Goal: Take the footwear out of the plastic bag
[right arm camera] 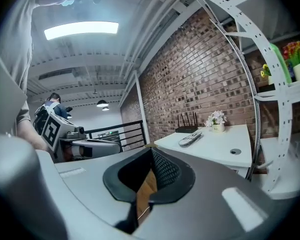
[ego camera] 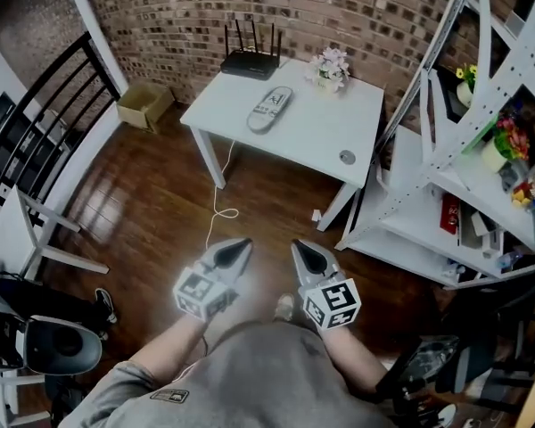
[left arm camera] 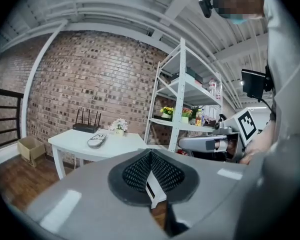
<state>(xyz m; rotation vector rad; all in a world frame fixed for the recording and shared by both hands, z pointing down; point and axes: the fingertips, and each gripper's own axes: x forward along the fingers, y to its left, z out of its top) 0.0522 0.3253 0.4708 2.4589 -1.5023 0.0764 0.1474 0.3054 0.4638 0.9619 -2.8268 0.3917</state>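
A pale oblong item [ego camera: 269, 110], seemingly flat footwear in a clear bag, lies on the white table [ego camera: 339, 127] far ahead. It also shows in the left gripper view [left arm camera: 96, 140] and the right gripper view [right arm camera: 190, 138]. My left gripper [ego camera: 238, 250] and right gripper [ego camera: 303, 251] hang side by side close to my body, over the wooden floor and well short of the table. Both are shut with nothing between the pads. The left gripper's meshed pads [left arm camera: 162, 171] meet in a line, and so do those of the right gripper [right arm camera: 165, 169].
A black router [ego camera: 250, 61] and a small pot of flowers [ego camera: 330, 68] stand at the table's back edge. A white shelf rack [ego camera: 446, 194] with several items fills the right side. A cardboard box [ego camera: 144, 103], a black railing [ego camera: 36, 141] and a floor cable [ego camera: 218, 212] are to the left.
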